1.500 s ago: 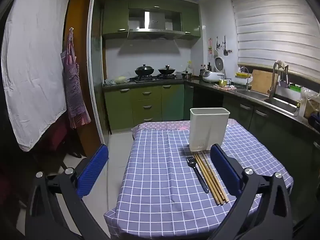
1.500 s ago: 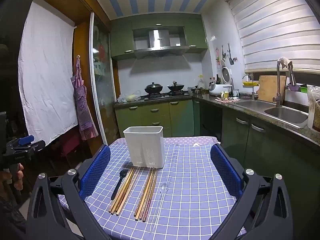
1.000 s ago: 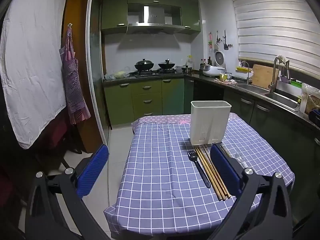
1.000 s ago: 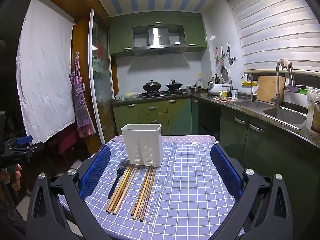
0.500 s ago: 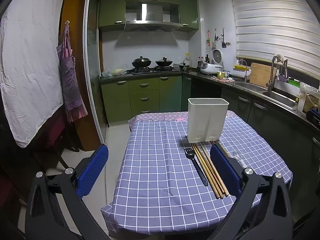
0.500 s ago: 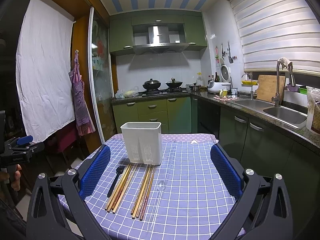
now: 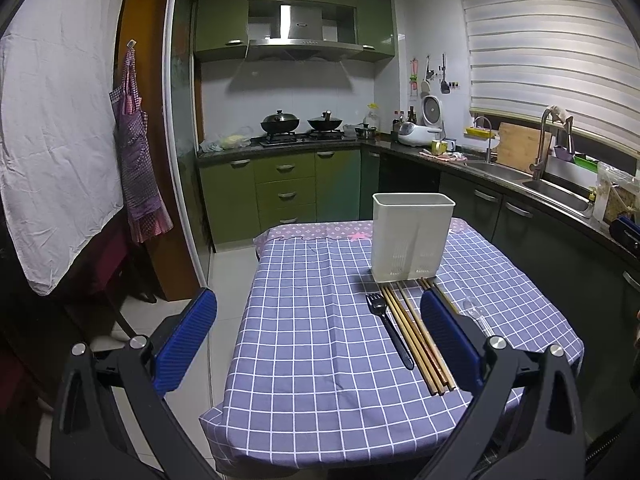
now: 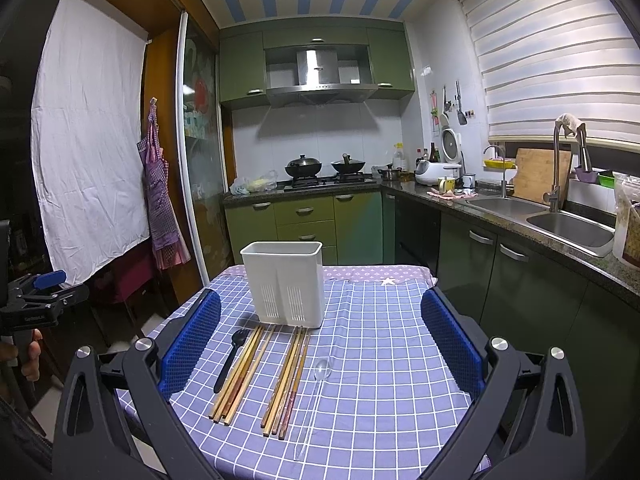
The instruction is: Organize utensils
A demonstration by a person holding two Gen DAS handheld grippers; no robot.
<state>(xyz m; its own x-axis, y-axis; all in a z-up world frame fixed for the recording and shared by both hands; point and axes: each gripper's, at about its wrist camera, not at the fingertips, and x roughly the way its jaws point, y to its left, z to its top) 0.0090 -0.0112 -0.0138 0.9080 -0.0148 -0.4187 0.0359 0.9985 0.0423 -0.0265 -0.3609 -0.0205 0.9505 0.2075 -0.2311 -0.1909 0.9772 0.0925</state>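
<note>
A white utensil holder (image 8: 285,284) stands upright on the checked purple tablecloth (image 8: 380,352); it also shows in the left wrist view (image 7: 412,237). In front of it lie a black fork (image 8: 231,354), two bundles of wooden chopsticks (image 8: 242,372) (image 8: 289,380) and a clear plastic spoon (image 8: 316,384). In the left wrist view the fork (image 7: 388,328) and chopsticks (image 7: 416,340) lie left of the clear spoon (image 7: 476,316). My right gripper (image 8: 320,348) is open and empty above the near table edge. My left gripper (image 7: 320,332) is open and empty, off the table's left front.
Green kitchen cabinets and a stove with two woks (image 8: 324,168) stand behind the table. A counter with a sink (image 8: 568,228) runs along the right. A white sheet (image 7: 52,140) and an apron (image 7: 136,160) hang at the left. Floor lies left of the table.
Both grippers have drawn back and risen slightly, so the table looks a little farther away. Nothing on the table has moved. Both grippers stay open.
</note>
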